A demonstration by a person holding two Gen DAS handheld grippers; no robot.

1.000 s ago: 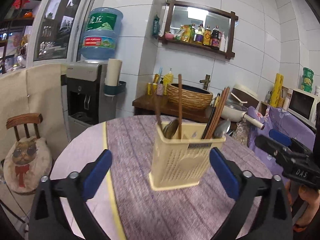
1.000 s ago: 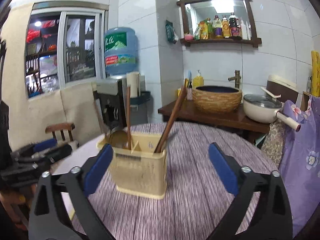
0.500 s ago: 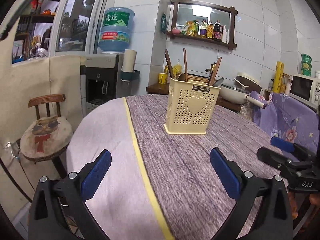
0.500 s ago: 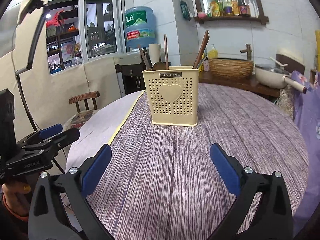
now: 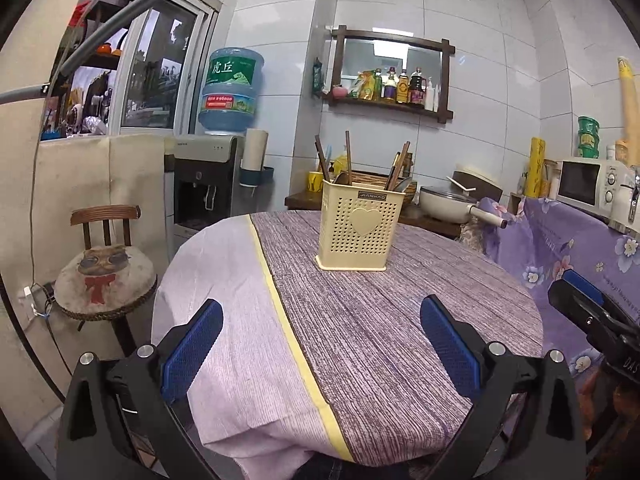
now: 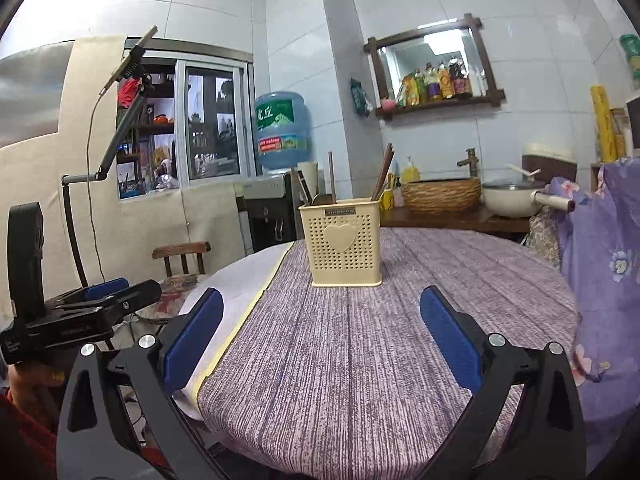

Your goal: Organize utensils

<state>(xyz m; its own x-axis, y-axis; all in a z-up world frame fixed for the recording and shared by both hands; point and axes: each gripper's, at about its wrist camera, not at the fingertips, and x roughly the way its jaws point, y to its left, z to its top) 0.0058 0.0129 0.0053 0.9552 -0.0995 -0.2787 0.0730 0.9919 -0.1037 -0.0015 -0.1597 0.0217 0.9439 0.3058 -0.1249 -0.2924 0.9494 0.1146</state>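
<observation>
A cream perforated utensil holder (image 5: 357,230) with a heart on its front stands upright on the round table (image 5: 360,320). It holds brown chopsticks (image 5: 348,158) and spoons (image 5: 342,178). It also shows in the right wrist view (image 6: 343,243), with chopsticks (image 6: 382,174) sticking up. My left gripper (image 5: 318,334) is open and empty, held back near the table's front edge, well short of the holder. My right gripper (image 6: 320,328) is open and empty, also back from the holder. Each gripper shows at the side of the other's view, the right one (image 5: 588,312) and the left one (image 6: 100,300).
The table has a purple striped cloth (image 6: 380,340) with a yellow band (image 5: 288,320) and a pale strip at left. A wooden chair with a cat cushion (image 5: 105,276) stands left. A water dispenser (image 5: 208,184), a counter with a woven basket (image 6: 442,194) and a pan (image 5: 448,204) stand behind.
Both grippers have pulled back and away from the holder, which now looks smaller and farther. Both stayed open and empty. The holder has not moved on the table.
</observation>
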